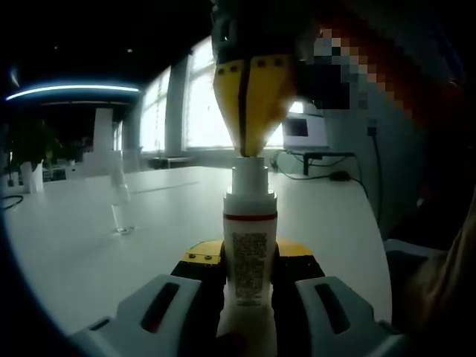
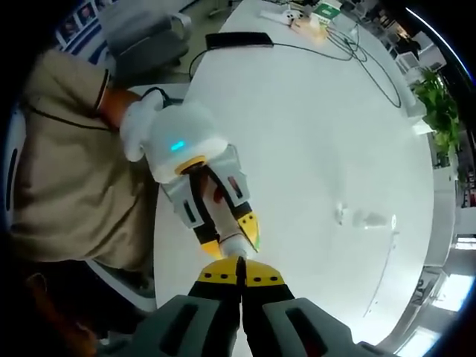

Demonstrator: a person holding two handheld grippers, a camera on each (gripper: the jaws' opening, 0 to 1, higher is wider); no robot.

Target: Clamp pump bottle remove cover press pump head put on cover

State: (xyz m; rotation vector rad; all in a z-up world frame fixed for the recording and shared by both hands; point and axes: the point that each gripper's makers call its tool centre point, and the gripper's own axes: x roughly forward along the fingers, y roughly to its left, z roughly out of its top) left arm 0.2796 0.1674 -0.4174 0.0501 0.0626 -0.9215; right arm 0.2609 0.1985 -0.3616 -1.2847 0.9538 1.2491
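A white pump bottle (image 1: 249,253) with a red band and a printed label stands upright, and my left gripper (image 1: 249,262) is shut on its body. My right gripper (image 1: 250,149) comes down from above in the left gripper view, its yellow jaws closed together and their tips resting on the white pump head (image 1: 250,172). In the right gripper view my right gripper (image 2: 239,269) points down at the bottle top (image 2: 236,245), which sits between the jaws of the left gripper (image 2: 232,236). The clear cover (image 1: 119,202) stands apart on the white table (image 1: 171,216), also visible as the cover (image 2: 370,219).
The person holding the grippers, in a beige shirt (image 2: 67,163), sits at the table's edge. Black cables (image 2: 335,59) and a plant (image 2: 439,111) lie at the far side. A monitor (image 1: 303,132) stands by the windows at the back.
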